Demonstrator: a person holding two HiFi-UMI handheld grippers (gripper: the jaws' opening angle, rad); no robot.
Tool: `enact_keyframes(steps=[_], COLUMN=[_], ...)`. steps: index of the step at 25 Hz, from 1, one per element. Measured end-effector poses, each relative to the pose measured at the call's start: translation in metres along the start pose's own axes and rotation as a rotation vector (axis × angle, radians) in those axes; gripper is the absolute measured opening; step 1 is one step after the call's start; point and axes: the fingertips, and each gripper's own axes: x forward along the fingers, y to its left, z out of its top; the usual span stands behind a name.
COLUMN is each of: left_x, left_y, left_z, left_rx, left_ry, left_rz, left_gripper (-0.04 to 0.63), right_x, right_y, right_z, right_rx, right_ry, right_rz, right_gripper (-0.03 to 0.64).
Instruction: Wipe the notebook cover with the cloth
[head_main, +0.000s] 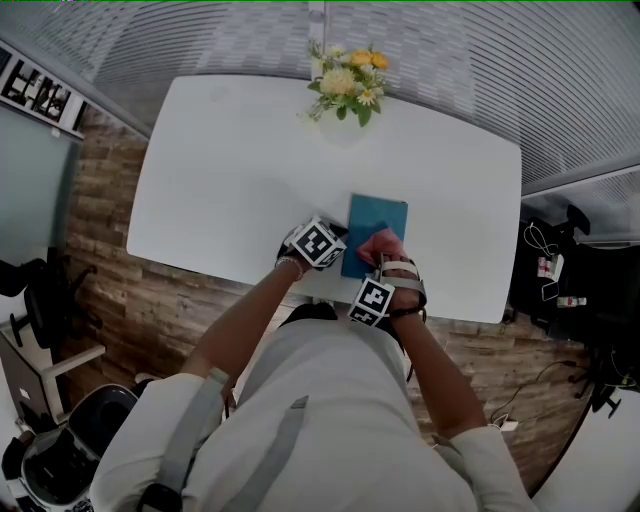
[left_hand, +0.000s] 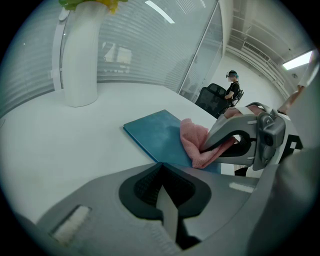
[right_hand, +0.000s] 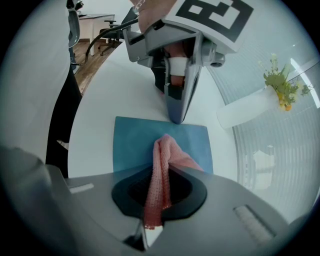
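The right gripper (right_hand: 160, 172) has its jaws clamped on a pink cloth (right_hand: 167, 150). The cloth comes out of the jaws as a folded ridge, and its free end lies on the teal notebook (right_hand: 132, 140). In the head view the cloth sits on the 6 o'clock end of the notebook, which lies flat on the white table (head_main: 230, 190), near the table's 6 o'clock edge. The long axis of the notebook runs about from 6 to 12 o'clock, with a small lean toward 1 o'clock. So nearly all the bare cover lies toward 12 o'clock from the cloth, and I judge that the next wipe should go away from the person along that axis. The left gripper (left_hand: 161, 165) has its 2 jaws together and nothing between them. Its tip stands at the 9 o'clock edge of the notebook, probably to hold the book in place. Whether the tip presses on the cover or on the table just beside it, I cannot tell surely. The right gripper is the nearer one to the unwiped cover, and the left is beside the path, not across it. A white vase with flowers (head_main: 345, 85) stands well apart at 12 o'clock.
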Motion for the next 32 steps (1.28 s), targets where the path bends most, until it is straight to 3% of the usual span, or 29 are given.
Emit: enact_keyframes(steps=[32], left_x=[-0.002], left_y=[-0.002], left_z=[0.0], left_rx=[0.004], left_ry=[0.0], left_rz=[0.005], left_gripper=[-0.005], right_x=[-0.012], right_y=[0.018], right_z=[0.0], right_rx=[0.023], right_ry=[-0.011], right_rz=[0.044], right_gripper=[0.006])
